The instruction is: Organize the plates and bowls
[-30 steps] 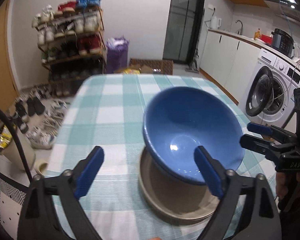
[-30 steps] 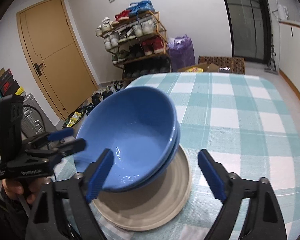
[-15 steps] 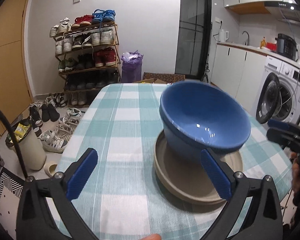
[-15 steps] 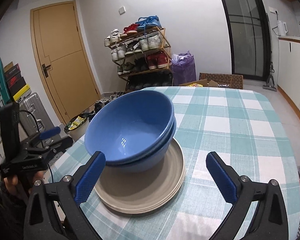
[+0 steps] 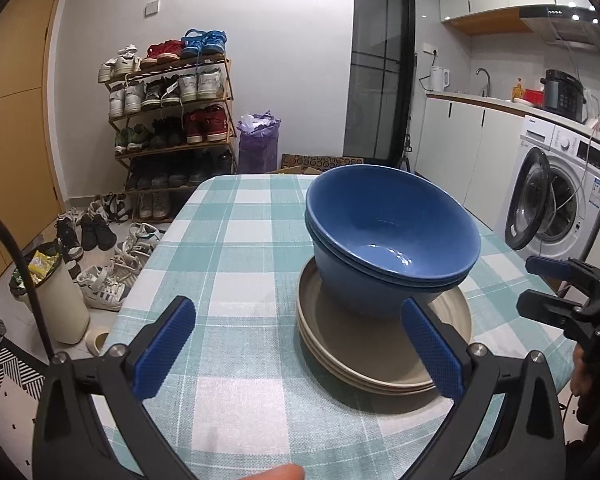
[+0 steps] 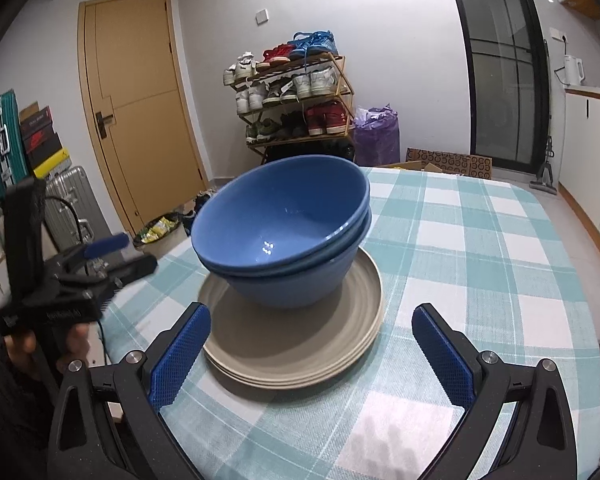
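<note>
Two nested blue bowls sit on stacked beige plates on a checked tablecloth; the right gripper at six o'clock gapes empty; the left gripper, likewise released, at nine o'clock.

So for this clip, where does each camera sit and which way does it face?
Left wrist: on the left gripper, looking across the table at the blue bowls on beige plates; jaws open.
Right wrist: on the right gripper, facing the bowls and a door; jaws open.
Shared: the stack, the shoe rack, each other's gripper.
</note>
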